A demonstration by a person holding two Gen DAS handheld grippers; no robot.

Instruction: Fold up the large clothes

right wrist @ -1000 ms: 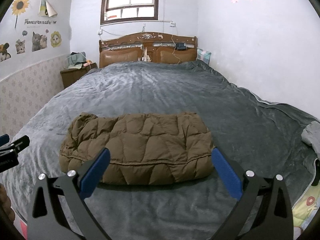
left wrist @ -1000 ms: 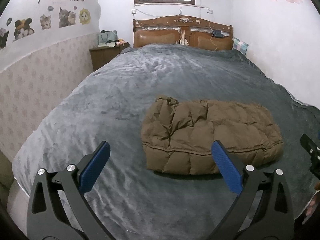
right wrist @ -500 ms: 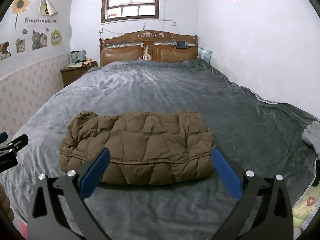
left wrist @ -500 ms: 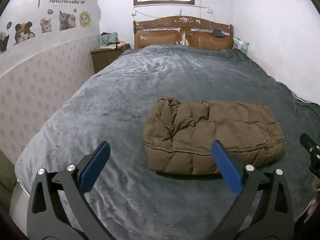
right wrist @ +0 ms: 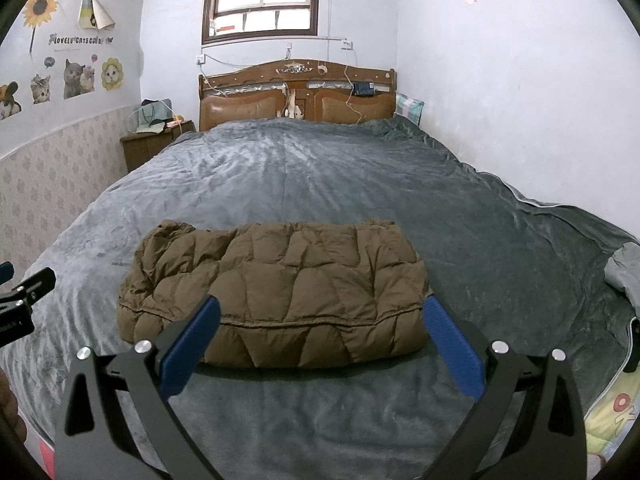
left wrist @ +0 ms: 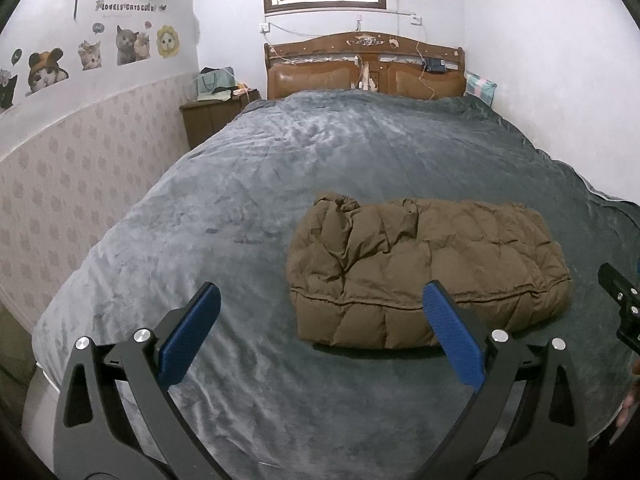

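Observation:
A brown quilted puffer jacket point(left wrist: 424, 268) lies folded into a compact bundle on the grey blanket of the bed point(left wrist: 320, 160). In the right wrist view the jacket point(right wrist: 276, 288) sits straight ahead. My left gripper point(left wrist: 320, 308) is open and empty, above the bed just short of the jacket's left half. My right gripper point(right wrist: 320, 312) is open and empty, held just short of the jacket's near edge. Neither gripper touches the jacket. The right gripper's body shows at the edge of the left wrist view point(left wrist: 620, 300).
A wooden headboard point(left wrist: 364, 68) stands at the far end of the bed. A nightstand point(left wrist: 212, 116) with bags stands at the far left by the wall. A grey garment point(right wrist: 624, 272) lies at the bed's right edge.
Both grippers have pulled back and risen slightly, so the jacket looks a little farther away. The jacket has not moved. Both grippers stay open.

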